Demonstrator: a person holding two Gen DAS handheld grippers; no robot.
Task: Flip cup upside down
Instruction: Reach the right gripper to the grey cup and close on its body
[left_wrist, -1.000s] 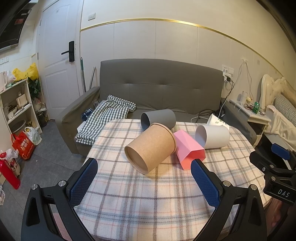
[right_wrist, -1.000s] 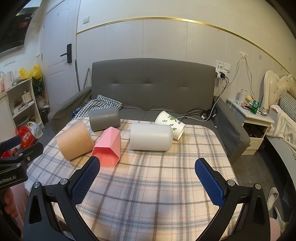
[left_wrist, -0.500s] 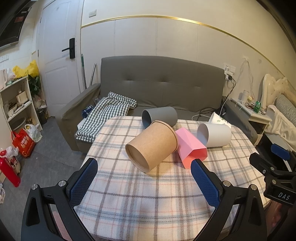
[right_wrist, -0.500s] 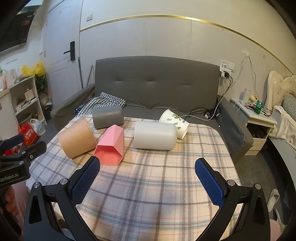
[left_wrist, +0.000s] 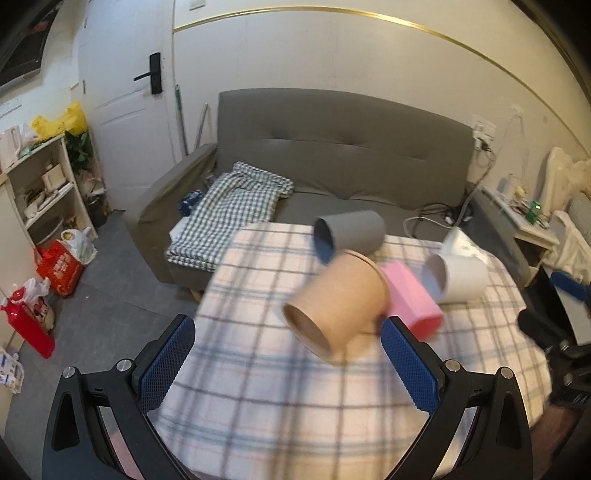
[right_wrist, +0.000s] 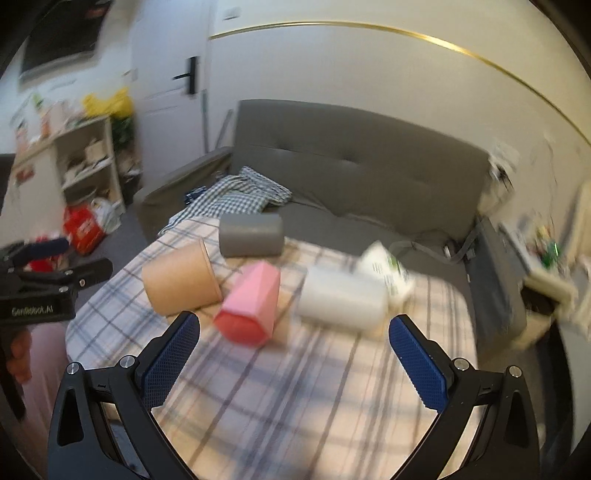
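Note:
Several cups lie on their sides on a plaid-covered table (left_wrist: 258, 387). A brown paper cup (left_wrist: 338, 308) (right_wrist: 181, 280) lies nearest the left, its base toward my left gripper. Beside it lie a pink faceted cup (left_wrist: 412, 302) (right_wrist: 251, 308), a grey cup (left_wrist: 351, 234) (right_wrist: 251, 236), a white cup (left_wrist: 458, 278) (right_wrist: 341, 297) and a leaf-printed white cup (right_wrist: 388, 266). My left gripper (left_wrist: 288, 363) is open and empty, just short of the brown cup. My right gripper (right_wrist: 293, 360) is open and empty, in front of the pink and white cups.
A grey sofa (left_wrist: 340, 158) with a checked cloth (left_wrist: 236, 206) stands behind the table. A shelf unit (left_wrist: 44, 184) and bags stand on the floor at left. A bedside table (left_wrist: 524, 221) stands at right. The left gripper shows in the right wrist view (right_wrist: 44, 288).
Both views have swung and blurred. Both grippers have moved closer over the table toward the cups, the right one turning left. Both stay open and empty. The cups have not moved.

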